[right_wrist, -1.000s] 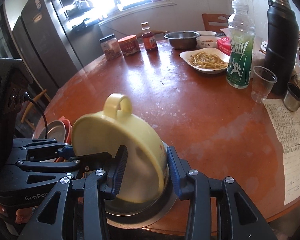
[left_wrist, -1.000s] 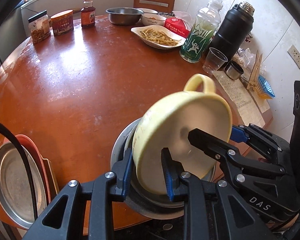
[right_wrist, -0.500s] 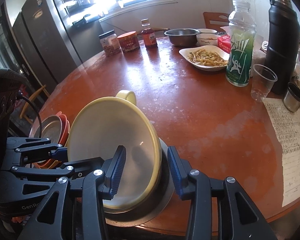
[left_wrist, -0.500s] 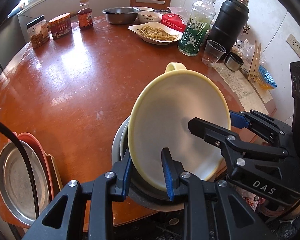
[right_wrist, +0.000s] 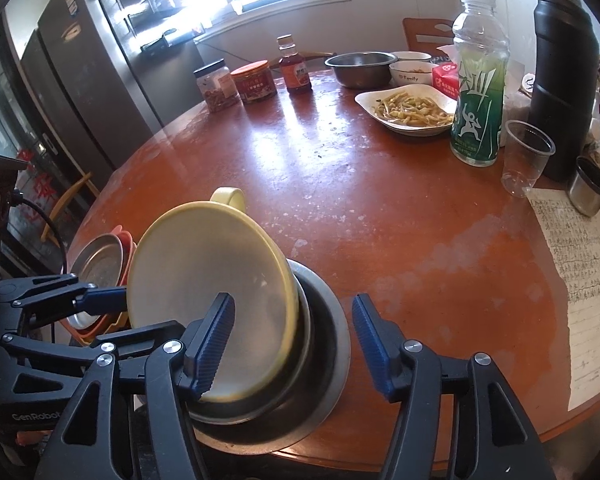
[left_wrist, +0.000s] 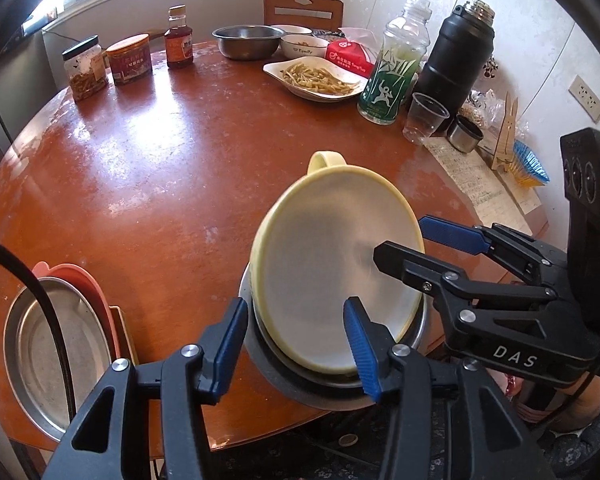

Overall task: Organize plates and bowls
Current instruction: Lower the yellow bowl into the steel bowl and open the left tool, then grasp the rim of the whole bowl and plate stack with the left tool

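Now both my pairs of fingers are opening, and neither presses on anything. My left fingers [left_wrist: 296, 344] stand either side of the near rim of the yellow bowl [left_wrist: 332, 276], with gaps showing at both pads. My right fingers [right_wrist: 292, 344] are wider still: one pad hangs over the bowl's hollow, the other well outside over the steel bowl [right_wrist: 320, 340] beneath.

The yellow bowl sits tilted inside that steel bowl at the near edge of the worktop [left_wrist: 160, 168], its loop handle [left_wrist: 326, 159] pointing away from me.

I judge it to be light, stiff plastic, smooth and a little slick, not fragile. It rests crooked, so a nudge may make it rock or slide against the metal. The thin rim is the natural place to pinch, one pad inside and one outside; the handle is a second choice, though it lies on the far side. The steel bowl looks heavier and harder, likely to clatter.

A stack of plates [left_wrist: 60, 340], steel on pink, lies to the left.
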A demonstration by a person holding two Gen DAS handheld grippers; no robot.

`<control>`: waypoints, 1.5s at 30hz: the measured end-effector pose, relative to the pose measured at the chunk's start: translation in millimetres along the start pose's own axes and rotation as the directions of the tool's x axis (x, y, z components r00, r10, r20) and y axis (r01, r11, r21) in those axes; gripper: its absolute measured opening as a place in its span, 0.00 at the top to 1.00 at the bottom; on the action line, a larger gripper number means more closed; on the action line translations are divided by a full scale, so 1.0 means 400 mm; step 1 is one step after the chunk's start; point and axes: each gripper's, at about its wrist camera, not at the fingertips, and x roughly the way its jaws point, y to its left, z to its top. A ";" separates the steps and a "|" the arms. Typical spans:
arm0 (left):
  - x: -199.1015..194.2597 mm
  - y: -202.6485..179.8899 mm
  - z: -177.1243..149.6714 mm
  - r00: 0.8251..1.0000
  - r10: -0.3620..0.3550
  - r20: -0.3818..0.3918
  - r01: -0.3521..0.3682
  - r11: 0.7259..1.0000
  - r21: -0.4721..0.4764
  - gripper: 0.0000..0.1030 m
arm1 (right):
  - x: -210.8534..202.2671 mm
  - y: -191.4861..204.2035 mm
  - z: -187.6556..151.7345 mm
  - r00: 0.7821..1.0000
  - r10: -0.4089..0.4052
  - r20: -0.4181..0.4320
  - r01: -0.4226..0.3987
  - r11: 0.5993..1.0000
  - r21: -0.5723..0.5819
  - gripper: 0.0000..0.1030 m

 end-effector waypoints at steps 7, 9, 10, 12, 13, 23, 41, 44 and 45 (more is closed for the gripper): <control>-0.025 0.012 -0.007 0.999 0.025 0.026 -0.025 1.000 -0.007 0.52 | -0.020 -0.004 0.001 1.000 -0.011 0.018 0.011 1.000 0.004 0.36; -0.035 0.018 -0.010 0.999 0.036 0.038 -0.036 0.999 -0.014 0.51 | -0.030 -0.007 0.000 1.000 -0.015 0.027 0.015 1.000 0.010 0.33; -0.039 0.023 -0.012 0.998 0.038 0.042 -0.037 0.999 -0.018 0.49 | -0.035 -0.009 0.000 0.999 -0.016 0.032 0.016 1.000 0.011 0.33; -0.043 0.031 -0.015 0.998 0.042 0.043 -0.040 0.999 -0.027 0.49 | -0.043 -0.013 -0.001 0.999 -0.020 0.037 0.020 1.000 0.016 0.33; -0.044 0.036 -0.017 0.998 0.045 0.043 -0.044 0.998 -0.034 0.49 | -0.047 -0.015 -0.002 0.999 -0.024 0.040 0.024 1.000 0.018 0.33; -0.043 0.064 -0.040 0.998 0.046 0.037 -0.043 0.996 -0.082 0.48 | -0.052 -0.030 -0.031 0.999 -0.036 0.027 0.035 0.999 0.038 0.32; -0.008 0.096 -0.056 0.998 -0.041 0.045 0.048 0.983 -0.176 0.38 | -0.008 -0.032 -0.053 1.000 0.018 -0.013 -0.016 0.994 0.106 0.24; 0.020 0.092 -0.046 0.998 -0.050 0.024 0.054 0.982 -0.184 0.38 | 0.011 -0.039 -0.051 0.999 0.036 -0.033 -0.031 0.992 0.125 0.24; 0.030 0.093 -0.044 0.999 -0.046 0.015 0.048 0.981 -0.190 0.38 | 0.014 -0.040 -0.053 0.999 0.040 -0.037 -0.035 0.991 0.128 0.24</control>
